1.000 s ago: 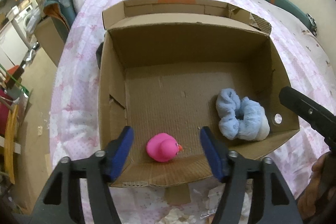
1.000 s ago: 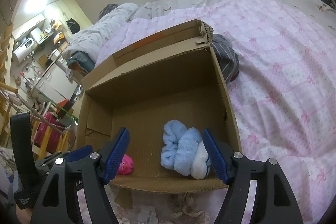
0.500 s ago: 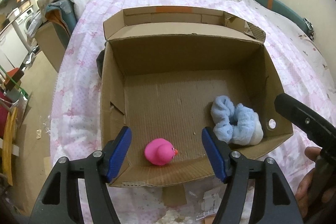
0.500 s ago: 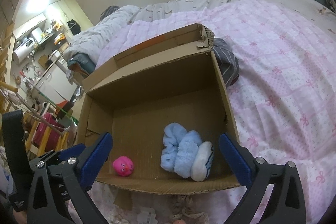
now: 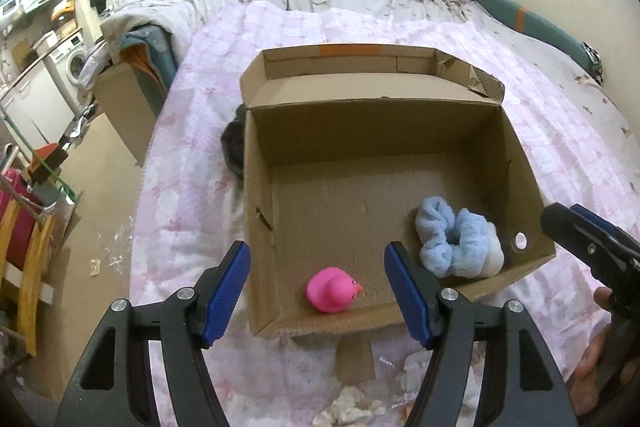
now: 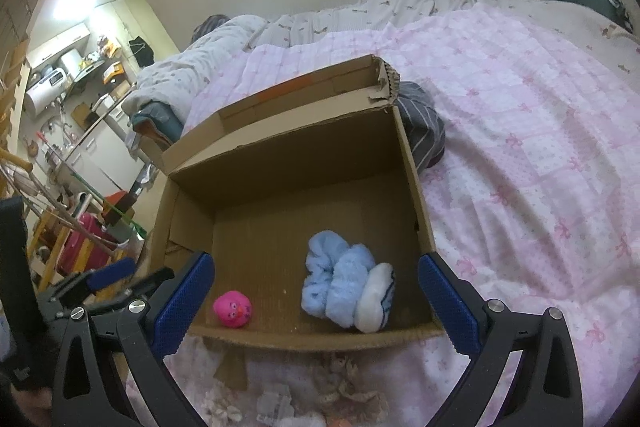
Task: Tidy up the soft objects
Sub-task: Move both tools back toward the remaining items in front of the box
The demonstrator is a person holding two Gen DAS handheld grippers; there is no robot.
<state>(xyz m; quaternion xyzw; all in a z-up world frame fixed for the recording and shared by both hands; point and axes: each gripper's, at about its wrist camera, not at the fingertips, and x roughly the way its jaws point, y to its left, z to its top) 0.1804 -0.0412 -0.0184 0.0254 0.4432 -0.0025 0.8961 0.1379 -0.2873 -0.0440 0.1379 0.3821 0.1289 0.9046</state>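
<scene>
Left tool (image 5: 318, 291): spread wide, grasping nothing
Right tool (image 6: 316, 301): spread wide, empty
Box (image 5: 520, 163): holds pink duck (image 5: 333, 289) and blue sock bundle (image 5: 456, 245)
Hidden: dark cloth (image 5: 234, 147), mostly behind box

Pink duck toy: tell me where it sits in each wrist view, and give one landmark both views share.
Left wrist view: the pink duck toy lies on the floor of the cardboard box, near its front wall, low centre, between the left tongs.
Right wrist view: the pink duck toy lies in the box's front left corner, low left.
Shared landmark: the blue fuzzy socks, right of the duck.
</scene>
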